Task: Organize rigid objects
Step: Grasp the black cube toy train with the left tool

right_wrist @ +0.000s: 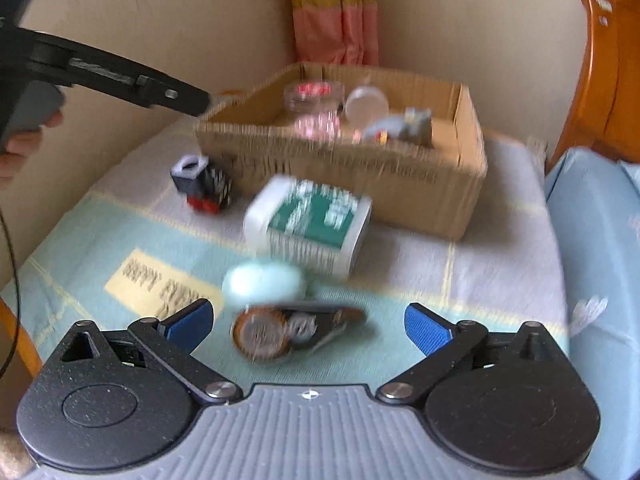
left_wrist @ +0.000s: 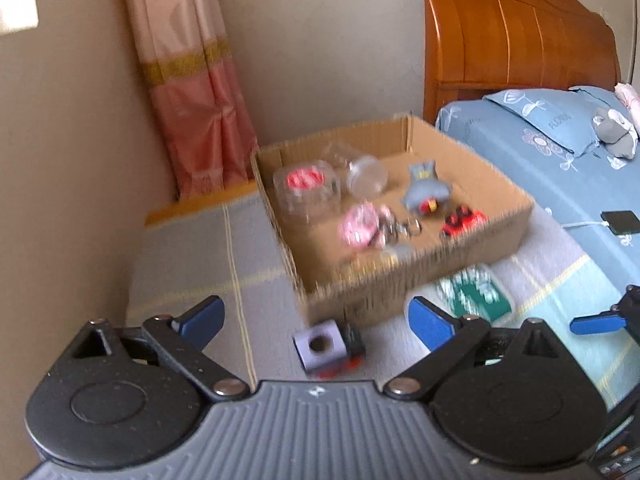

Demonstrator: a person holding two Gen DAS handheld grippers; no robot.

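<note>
A cardboard box (left_wrist: pixel 420 276) (right_wrist: pixel 360 168) stands on the cloth-covered table and holds clear jars, a pink keychain, a grey toy and a red item. My left gripper (left_wrist: pixel 316 320) is open, with a small lavender, black and red block toy (left_wrist: pixel 328 346) (right_wrist: pixel 202 182) lying between its fingers on the cloth. My right gripper (right_wrist: pixel 308 322) is open just above a brown and silver tape-dispenser-like object (right_wrist: pixel 288 330) and a pale blue oval (right_wrist: pixel 262 282). A white and green box (right_wrist: pixel 308 224) (left_wrist: pixel 474 294) lies in front of the cardboard box.
A bed (left_wrist: pixel 560 168) with a blue sheet and wooden headboard (left_wrist: pixel 512 36) borders the table on the right, with a phone (left_wrist: pixel 620 222) on it. A wall and pink curtain (left_wrist: pixel 192 80) stand behind. The left gripper's body (right_wrist: pixel 100 72) shows in the right wrist view.
</note>
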